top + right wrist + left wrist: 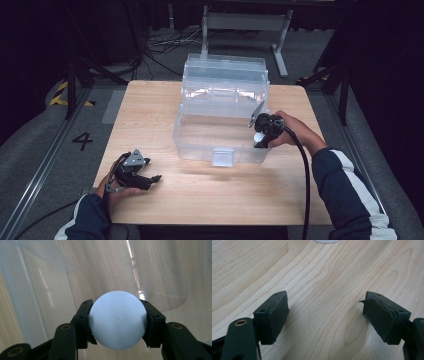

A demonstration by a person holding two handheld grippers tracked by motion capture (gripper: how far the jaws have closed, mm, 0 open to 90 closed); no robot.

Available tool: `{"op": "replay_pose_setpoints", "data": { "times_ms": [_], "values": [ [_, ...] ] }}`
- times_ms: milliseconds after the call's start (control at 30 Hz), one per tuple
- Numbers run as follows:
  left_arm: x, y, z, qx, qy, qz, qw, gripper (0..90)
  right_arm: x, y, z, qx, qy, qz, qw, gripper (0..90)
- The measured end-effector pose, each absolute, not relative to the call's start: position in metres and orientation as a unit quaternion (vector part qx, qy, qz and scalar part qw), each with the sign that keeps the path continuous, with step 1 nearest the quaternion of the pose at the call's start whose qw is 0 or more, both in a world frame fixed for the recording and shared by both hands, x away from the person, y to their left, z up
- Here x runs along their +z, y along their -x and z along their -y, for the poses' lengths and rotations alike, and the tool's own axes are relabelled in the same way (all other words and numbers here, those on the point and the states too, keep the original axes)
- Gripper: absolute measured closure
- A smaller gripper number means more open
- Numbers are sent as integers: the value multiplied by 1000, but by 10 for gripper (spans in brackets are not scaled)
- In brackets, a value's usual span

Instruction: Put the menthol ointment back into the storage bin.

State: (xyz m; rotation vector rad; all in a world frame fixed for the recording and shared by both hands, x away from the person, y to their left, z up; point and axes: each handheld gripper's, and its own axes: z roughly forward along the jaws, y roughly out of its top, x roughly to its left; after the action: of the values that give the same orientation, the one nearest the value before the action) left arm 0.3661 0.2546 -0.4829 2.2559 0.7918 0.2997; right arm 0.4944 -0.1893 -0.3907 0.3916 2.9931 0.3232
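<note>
A clear plastic box (220,135) with its lid tipped back stands on the wooden table (150,115). My right gripper (260,136) hangs over the box's right front corner, shut on a pale white ball (118,320) that sits squeezed between its two jaws. Below the ball I see the box's clear floor (160,272) and wall. My left gripper (156,178) rests low near the table's front left, held in a hand. Its jaws stand wide apart (325,315) over bare wood with nothing between them.
The box has a latch tab (222,157) on its front wall. Beyond the table's far edge lie cables (160,45) and a metal stand (245,22). Open wood spreads between the left gripper and the box.
</note>
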Motion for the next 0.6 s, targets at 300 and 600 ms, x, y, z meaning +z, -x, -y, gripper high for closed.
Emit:
{"op": "replay_pose_setpoints", "data": {
  "times_ms": [300, 600],
  "values": [
    [-483, -366, -255, 116, -874, -307, 358, 211, -394, -496, 191, 105, -132, -985, 40, 504],
    [-483, -366, -255, 116, -874, -307, 358, 211, -395, -499, 193, 100, -134, -985, 37, 502]
  ]
}}
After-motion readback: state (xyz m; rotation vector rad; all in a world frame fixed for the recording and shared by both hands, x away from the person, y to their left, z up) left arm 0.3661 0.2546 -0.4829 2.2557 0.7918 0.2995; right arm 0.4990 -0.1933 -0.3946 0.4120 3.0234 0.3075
